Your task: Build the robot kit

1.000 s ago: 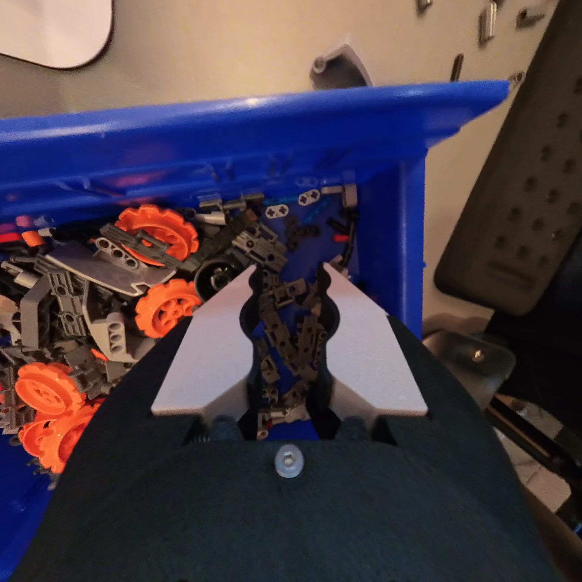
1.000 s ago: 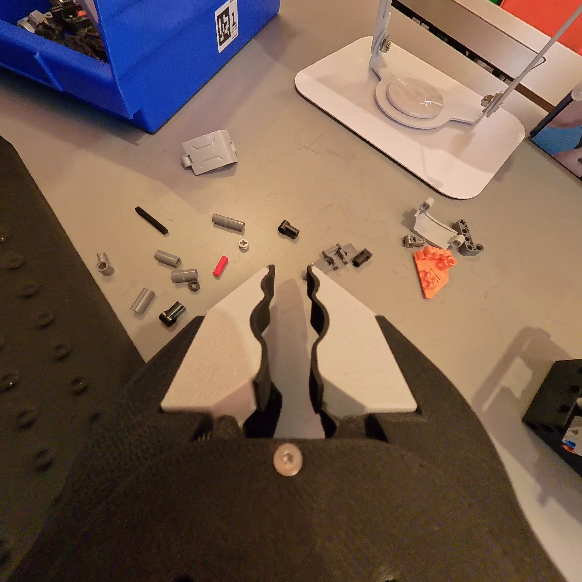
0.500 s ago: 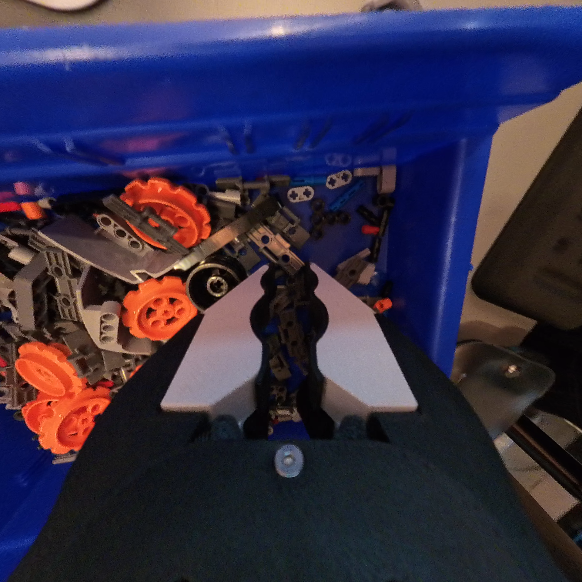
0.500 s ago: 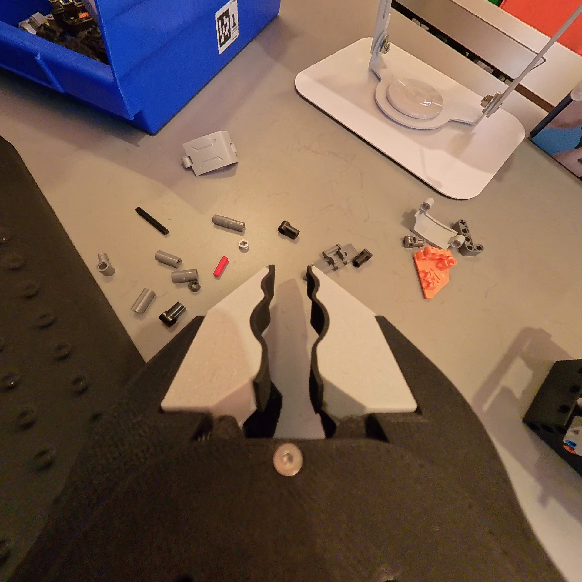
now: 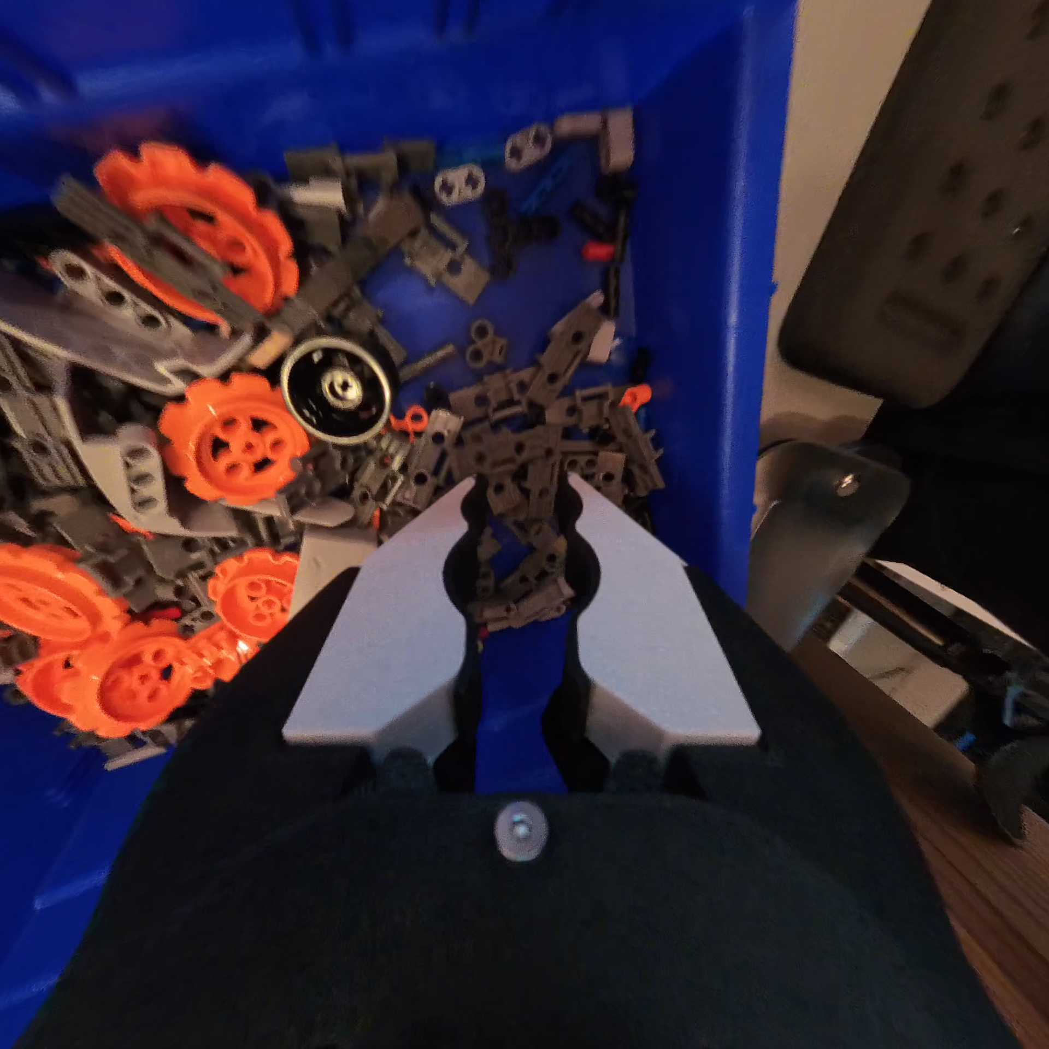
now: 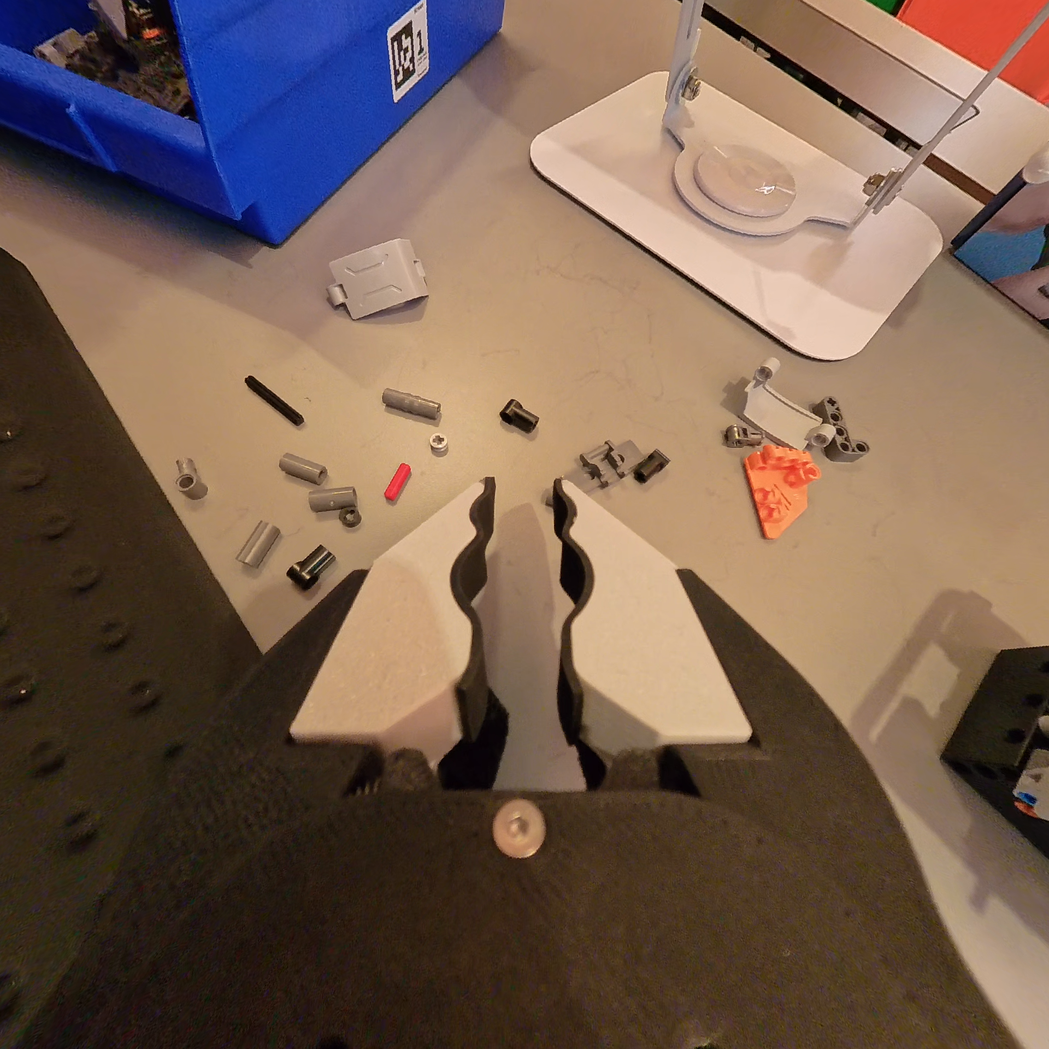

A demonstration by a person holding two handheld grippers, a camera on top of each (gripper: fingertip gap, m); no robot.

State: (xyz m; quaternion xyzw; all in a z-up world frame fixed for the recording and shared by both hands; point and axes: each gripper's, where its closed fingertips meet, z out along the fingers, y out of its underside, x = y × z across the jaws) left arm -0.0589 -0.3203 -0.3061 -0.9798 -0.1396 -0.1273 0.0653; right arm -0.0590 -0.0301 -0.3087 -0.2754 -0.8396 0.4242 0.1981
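Observation:
My left gripper (image 5: 522, 487) is inside a blue bin (image 5: 709, 284), low over a heap of dark grey track links (image 5: 528, 448). Its jaws are part open, and some links lie between the fingers. Orange toothed wheels (image 5: 233, 437), a black wheel (image 5: 339, 391) and grey beams fill the bin to the left. My right gripper (image 6: 525, 482) is open and empty, just above the grey table. Its tips are near a small grey connector (image 6: 607, 460) and a red pin (image 6: 397, 481).
Loose parts lie on the table: a grey panel (image 6: 377, 278), a black axle (image 6: 273, 400), grey tubes, an orange triangular piece (image 6: 775, 494). The blue bin (image 6: 312, 113) stands far left, a white stand base (image 6: 738, 238) far right, a black block (image 6: 1010, 732) at right. A black dimpled surface (image 6: 68, 511) fills the left edge. Some 30 centimeters of space lies between my two pairs of fingers. The small grey connector (image 6: 607, 460) is closer to my right gripper, around 4 centimeters from its tips; the left tips are 30 centimeters off.
My left gripper has moved forward and down into the bin, and its jaws have narrowed around the grey links. The right gripper has stayed still.

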